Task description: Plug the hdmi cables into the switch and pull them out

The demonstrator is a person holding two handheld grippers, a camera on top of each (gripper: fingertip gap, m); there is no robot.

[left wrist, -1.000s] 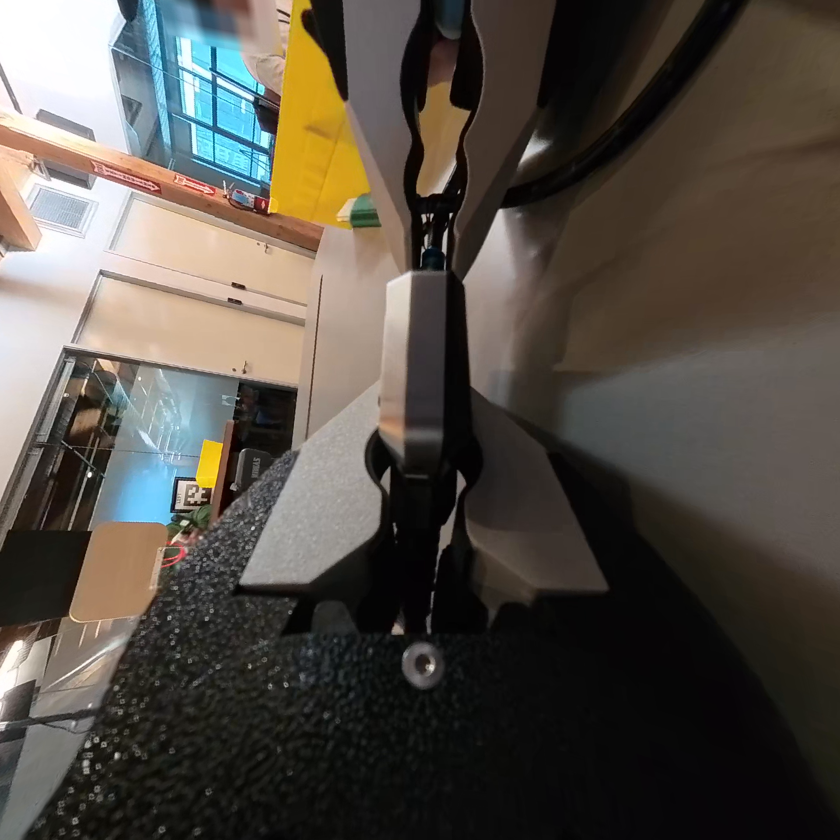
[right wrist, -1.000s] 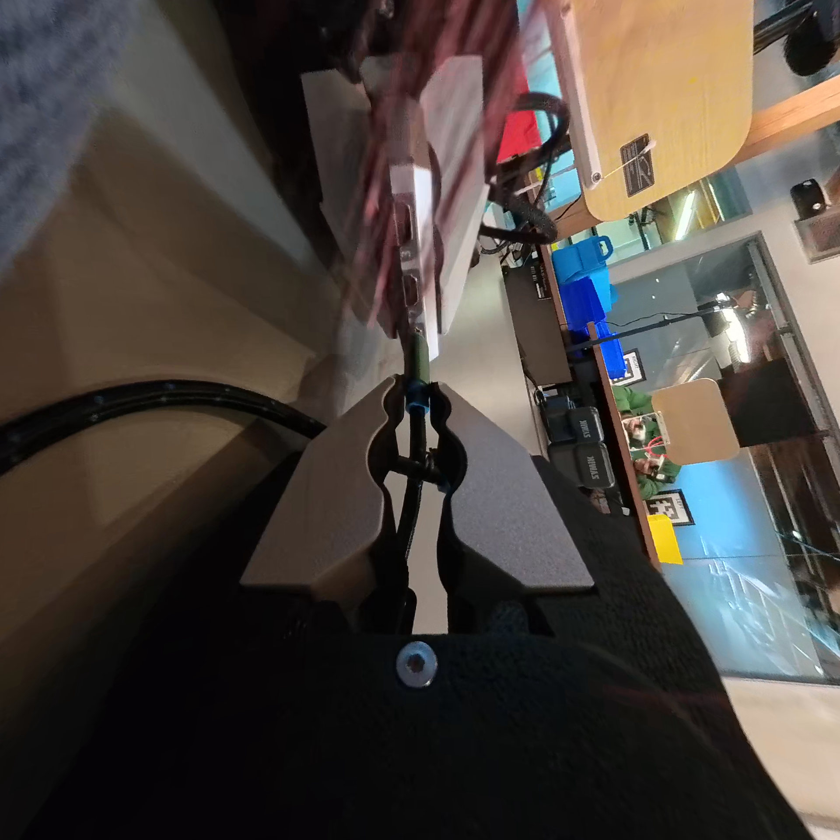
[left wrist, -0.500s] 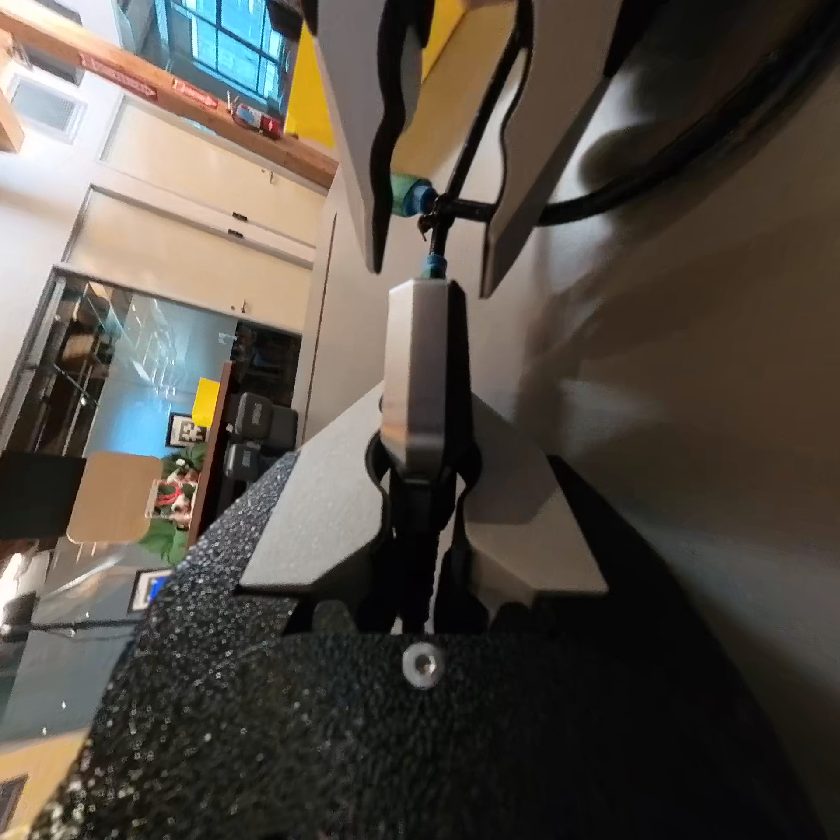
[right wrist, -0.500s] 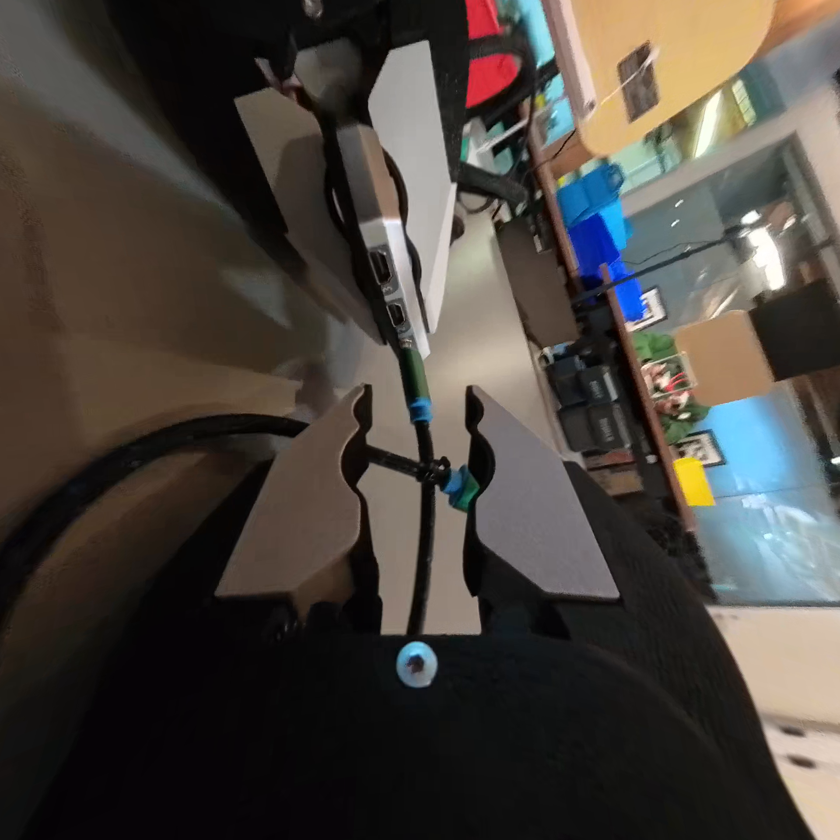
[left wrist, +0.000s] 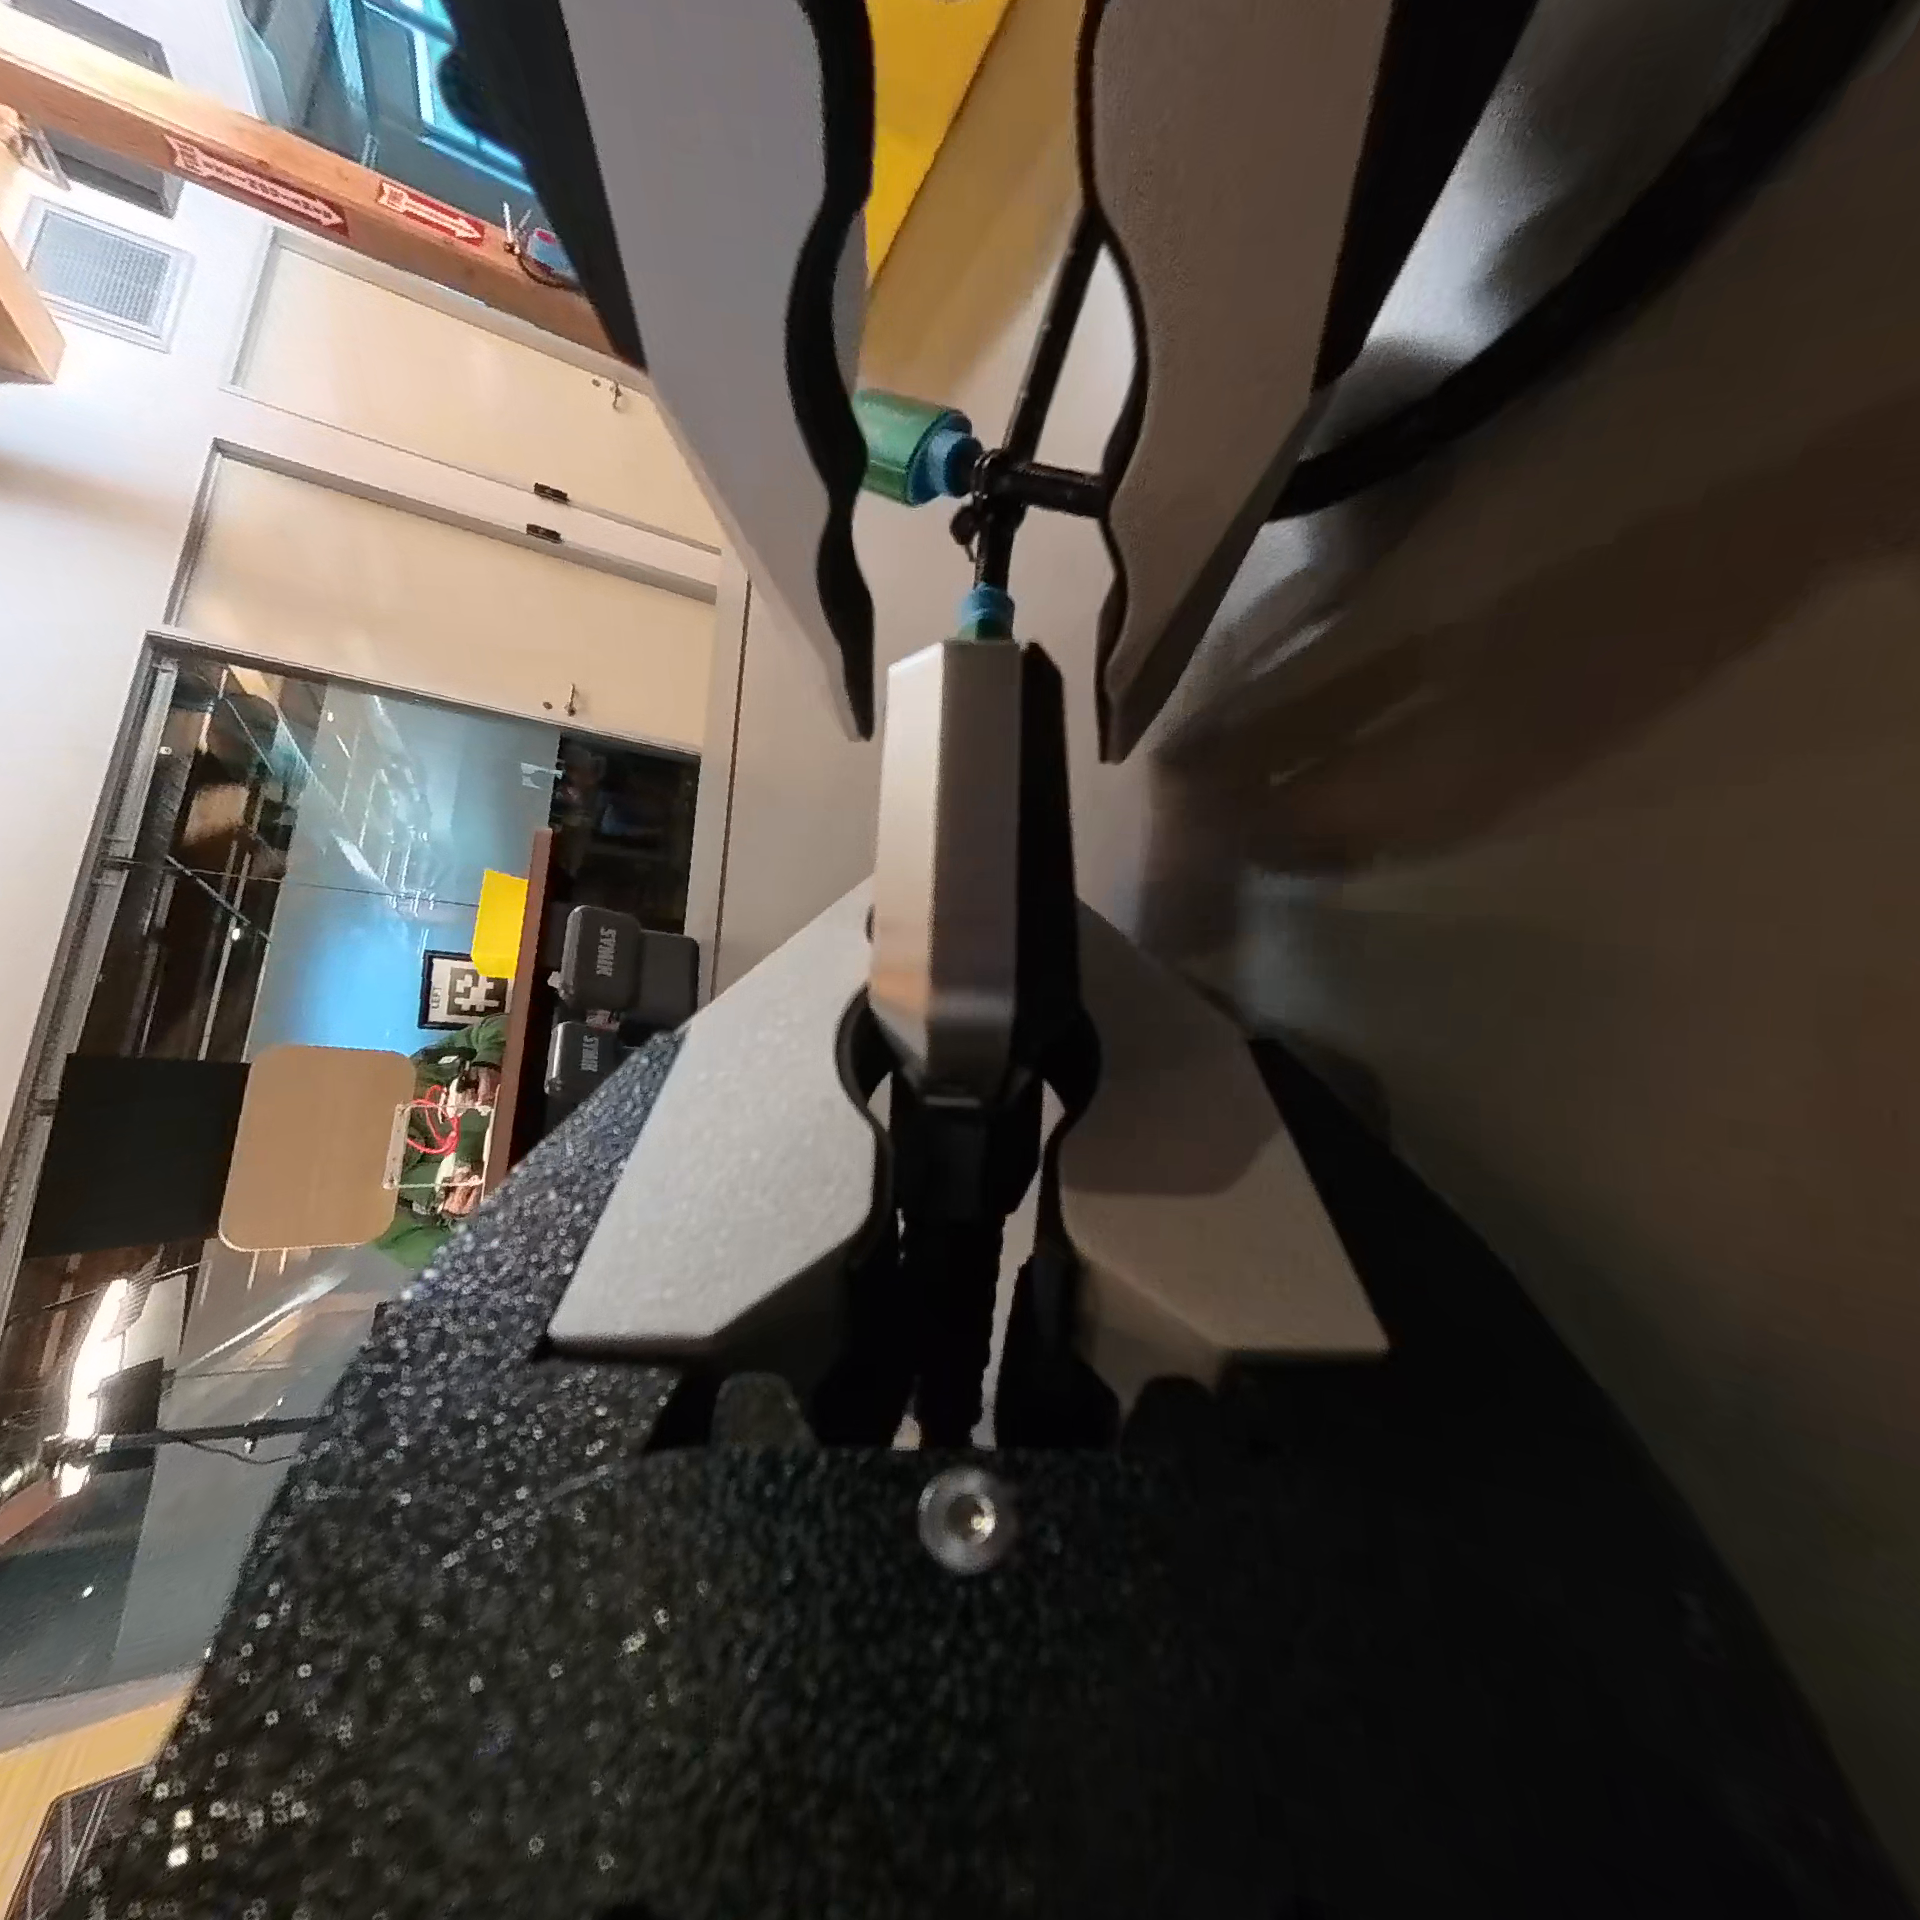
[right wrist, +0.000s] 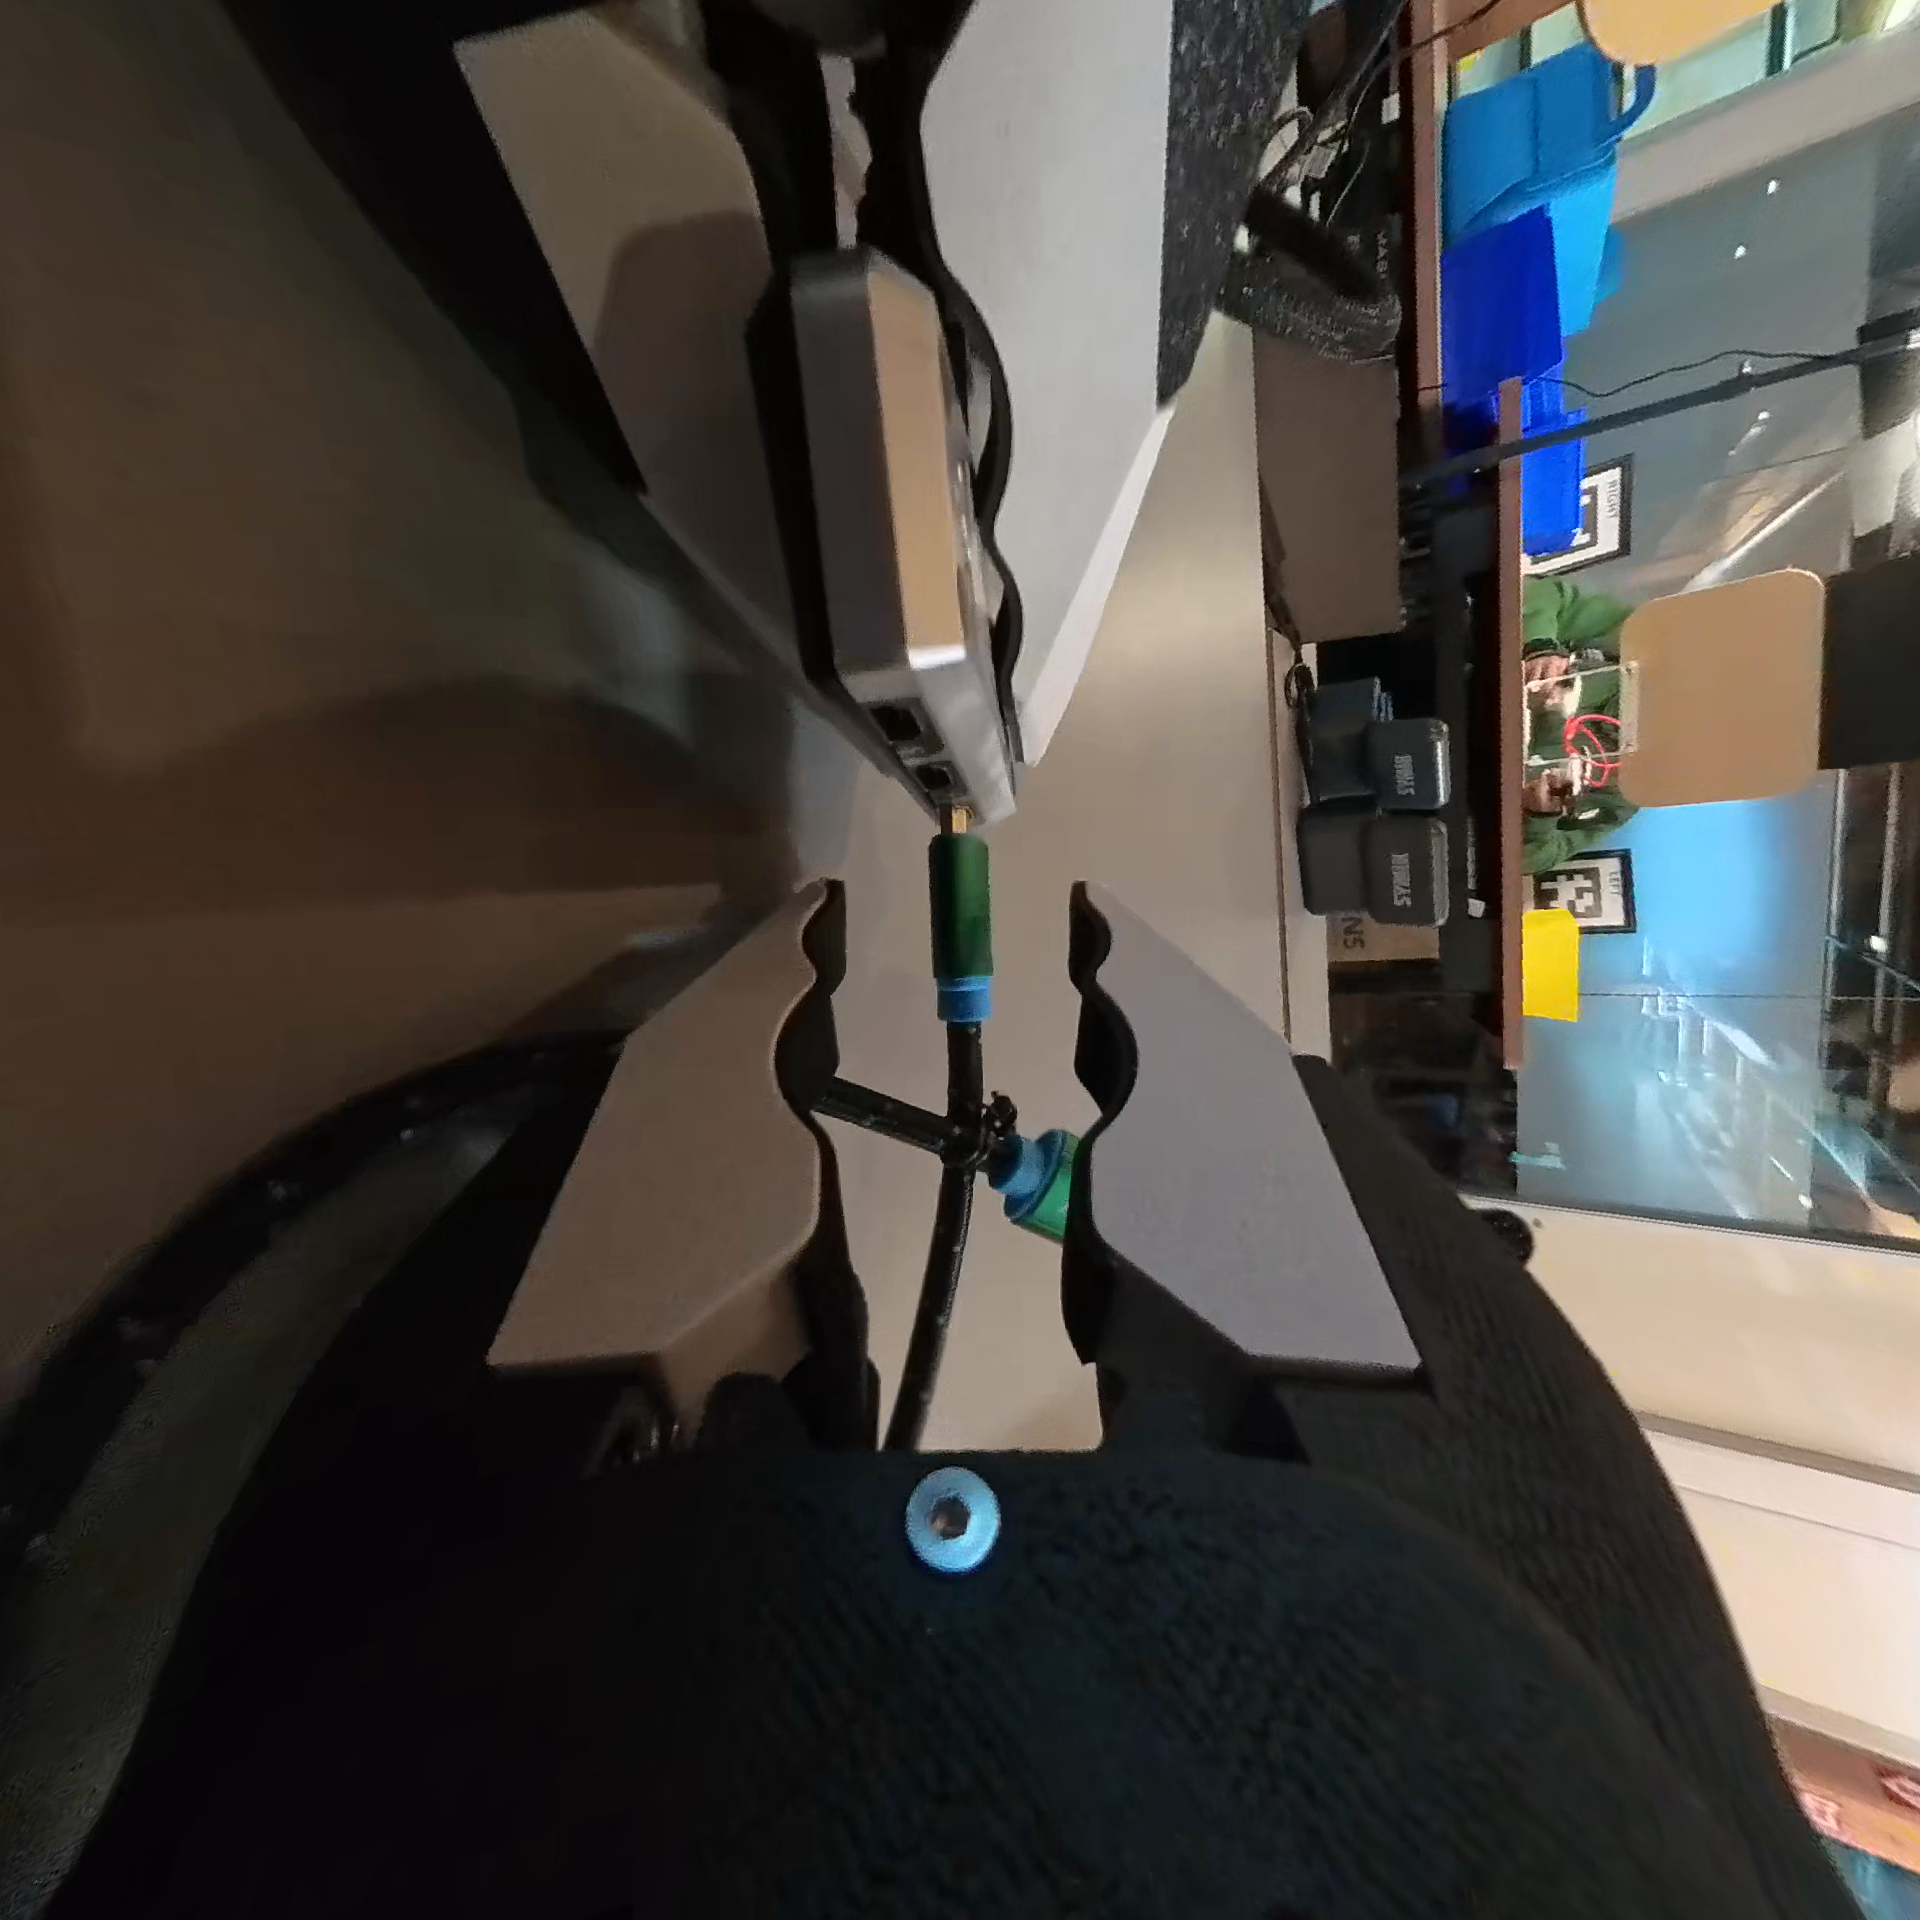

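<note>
The left gripper (left wrist: 971,1049) was clamped on the silver HDMI switch (left wrist: 961,831), its two grey fingers (left wrist: 748,1122) pressed against the lower end of the slim metal box, which stood up out of the grip and pointed toward the other tool. In the right wrist view the same switch (right wrist: 894,499) showed its port edge, with two dark sockets bare and a third, at the near corner, taken by a green HDMI plug (right wrist: 958,899) whose gold tip sat in the socket. A blue collar ended the plug, and the black cable (right wrist: 951,1195) ran from it down between the fingers of the right gripper (right wrist: 951,997), whose jaws stood wide apart and touched neither plug nor cable. A second green plug (right wrist: 1039,1190), also blue-collared, lay loose against the inner face of the right-hand finger (right wrist: 1226,1164), tied to the first cable by a small black strap (right wrist: 971,1132). From the left wrist view that spare plug (left wrist: 899,447) appeared beside one finger of the right gripper (left wrist: 982,717), with the inserted plug's blue collar (left wrist: 982,613) just visible at the switch's far end. All of it hung over a pale grey tabletop (right wrist: 1153,727). A thick black cable (left wrist: 1558,312) curved across the table surface.
</note>
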